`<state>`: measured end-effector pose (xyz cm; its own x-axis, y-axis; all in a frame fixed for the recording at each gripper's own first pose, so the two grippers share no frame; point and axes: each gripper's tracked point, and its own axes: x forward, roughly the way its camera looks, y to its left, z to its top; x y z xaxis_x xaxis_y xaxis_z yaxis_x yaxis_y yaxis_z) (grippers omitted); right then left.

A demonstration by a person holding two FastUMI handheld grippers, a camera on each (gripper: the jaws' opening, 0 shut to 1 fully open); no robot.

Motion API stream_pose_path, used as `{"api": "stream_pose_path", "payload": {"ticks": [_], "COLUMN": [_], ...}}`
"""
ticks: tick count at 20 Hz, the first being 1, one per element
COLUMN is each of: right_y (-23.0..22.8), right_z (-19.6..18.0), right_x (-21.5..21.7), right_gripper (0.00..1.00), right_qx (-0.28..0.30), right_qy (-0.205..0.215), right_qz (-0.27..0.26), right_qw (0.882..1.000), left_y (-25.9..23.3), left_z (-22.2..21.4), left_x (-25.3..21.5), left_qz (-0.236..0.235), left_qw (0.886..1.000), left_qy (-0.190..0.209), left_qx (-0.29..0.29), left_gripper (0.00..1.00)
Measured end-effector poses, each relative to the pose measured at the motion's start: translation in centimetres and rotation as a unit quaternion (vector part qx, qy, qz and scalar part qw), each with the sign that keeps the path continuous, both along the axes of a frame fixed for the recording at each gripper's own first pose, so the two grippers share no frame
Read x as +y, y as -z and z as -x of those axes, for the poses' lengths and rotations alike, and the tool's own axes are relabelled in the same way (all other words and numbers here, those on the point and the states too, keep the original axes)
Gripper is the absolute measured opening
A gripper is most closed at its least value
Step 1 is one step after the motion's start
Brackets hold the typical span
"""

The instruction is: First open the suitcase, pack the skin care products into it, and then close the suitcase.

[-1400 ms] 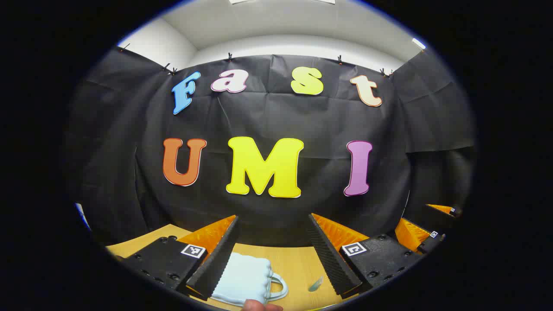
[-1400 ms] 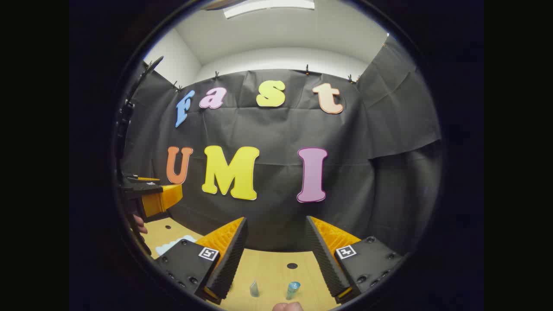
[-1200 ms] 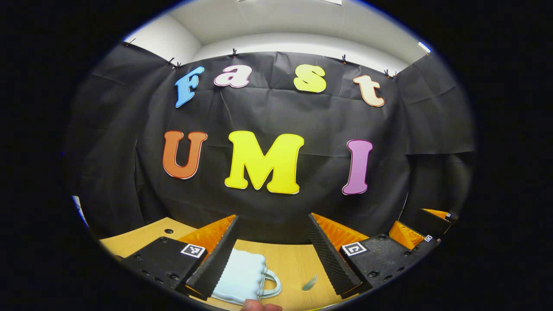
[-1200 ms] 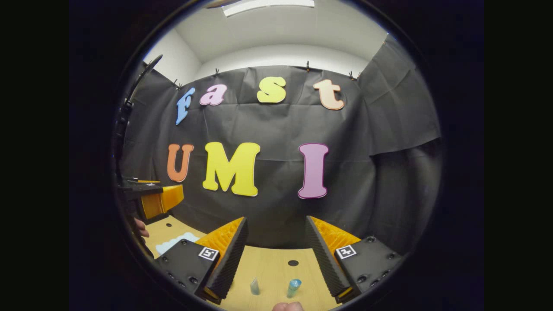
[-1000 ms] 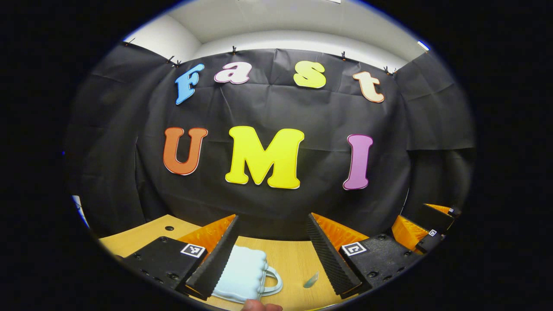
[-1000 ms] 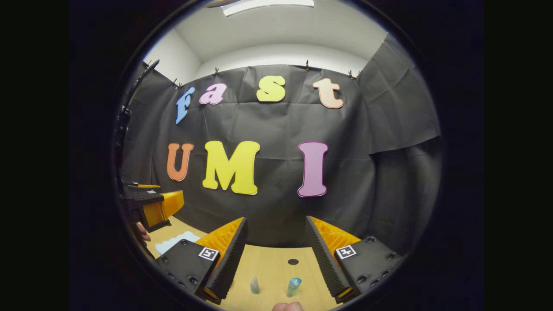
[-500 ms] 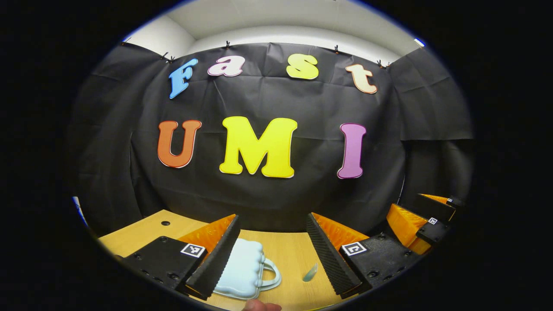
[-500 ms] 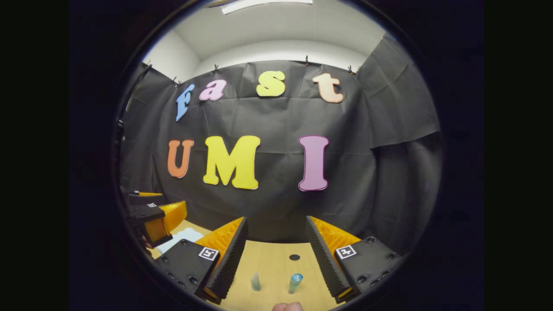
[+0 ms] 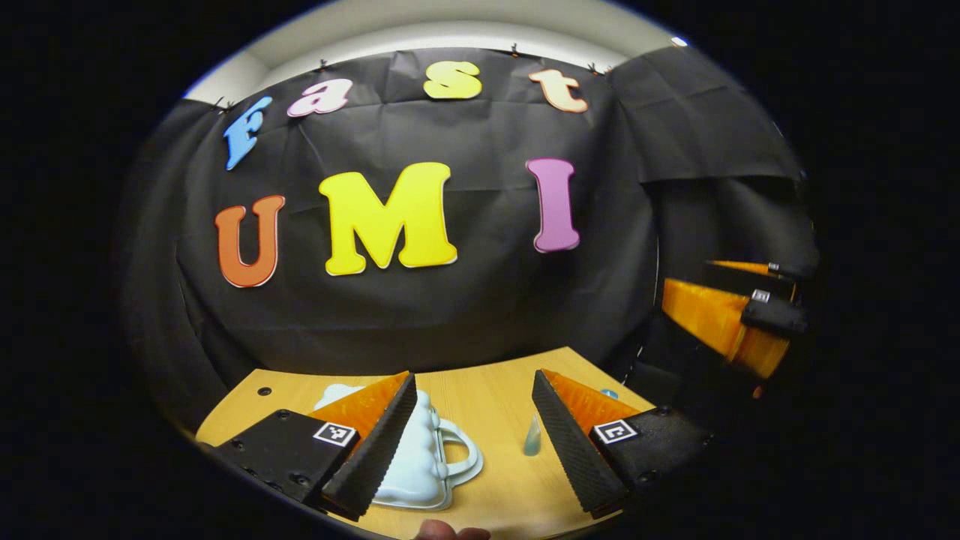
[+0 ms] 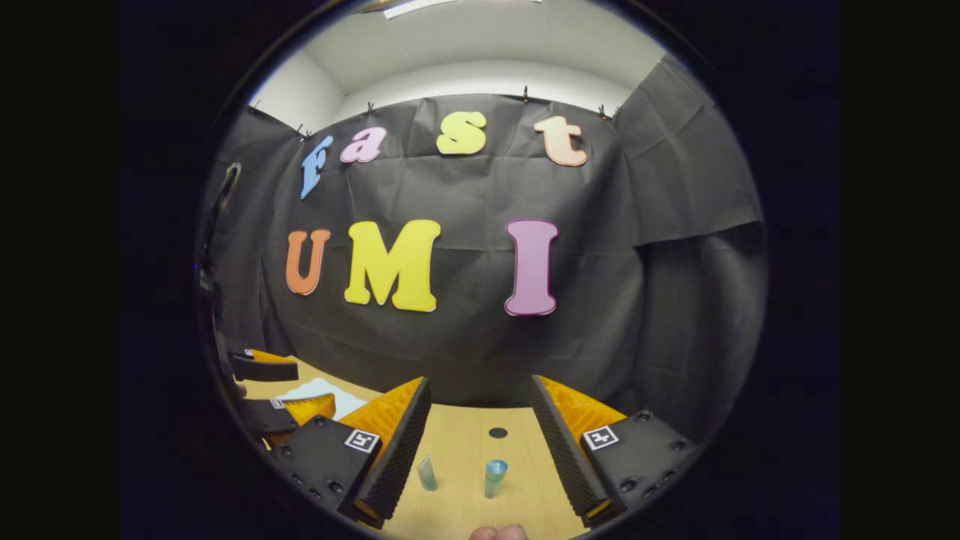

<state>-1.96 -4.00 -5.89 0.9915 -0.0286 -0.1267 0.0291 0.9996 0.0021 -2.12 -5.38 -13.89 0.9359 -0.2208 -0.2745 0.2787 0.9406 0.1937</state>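
Note:
A small pale blue suitcase [image 9: 420, 461] with a handle lies closed on the wooden table [image 9: 487, 390], partly behind my left gripper's near finger. My left gripper [image 9: 474, 435] is open above it, holding nothing. A small clear bottle [image 9: 532, 438] stands to the suitcase's right. In the right gripper view, that clear bottle [image 10: 427, 473] and a blue-capped tube [image 10: 494, 478] stand on the table between the fingers of my open right gripper [image 10: 480, 442]. The suitcase [image 10: 319, 391] peeks out at the left, beside the left gripper [image 10: 274, 394]. The right gripper [image 9: 739, 315] hangs at the right edge of the left gripper view.
The black cloth wall rises close behind the table's far edge. Small dark holes [image 10: 498, 433] [image 9: 264, 391] dot the tabletop. A fingertip [image 9: 450, 532] shows at the bottom edge of the left gripper view.
The left gripper has tilted down and swung right, bringing more of the table and suitcase into view. The right gripper tilted down slightly. Both stay open.

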Motion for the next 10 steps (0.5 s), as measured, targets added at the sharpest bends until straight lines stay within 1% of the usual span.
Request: {"api": "stream_pose_path", "payload": {"ticks": [2, 4, 6, 8, 10], "right_y": [0.8, 1.6, 2.2, 3.1, 3.8], "right_z": [0.3, 0.7, 1.2, 1.5, 1.6], "right_x": [-1.6, -2.9, -4.3, -5.7, -7.0], "right_gripper": [0.8, 0.8, 0.8, 0.8, 0.8], "right_qx": [0.011, 0.02, 0.028, 0.04, 0.051], "right_qy": [0.013, 0.023, 0.035, 0.049, 0.065], "right_qz": [0.004, 0.011, 0.014, 0.007, 0.005], "right_qw": [1.0, 0.999, 0.999, 0.998, 0.997], "left_y": [2.9, 5.6, 8.7, 13.2, 15.8], "left_z": [-0.3, -1.1, -2.0, -2.3, -2.7], "left_x": [-0.1, 0.7, 1.6, 2.7, 3.5], "left_qz": [-0.056, -0.126, -0.197, -0.265, -0.328], "left_qw": [0.998, 0.99, 0.975, 0.951, 0.927], "left_qy": [0.021, 0.045, 0.072, 0.094, 0.113], "left_qx": [0.025, 0.038, 0.069, 0.126, 0.141], "left_gripper": [0.99, 0.99, 0.99, 0.97, 0.97]}}
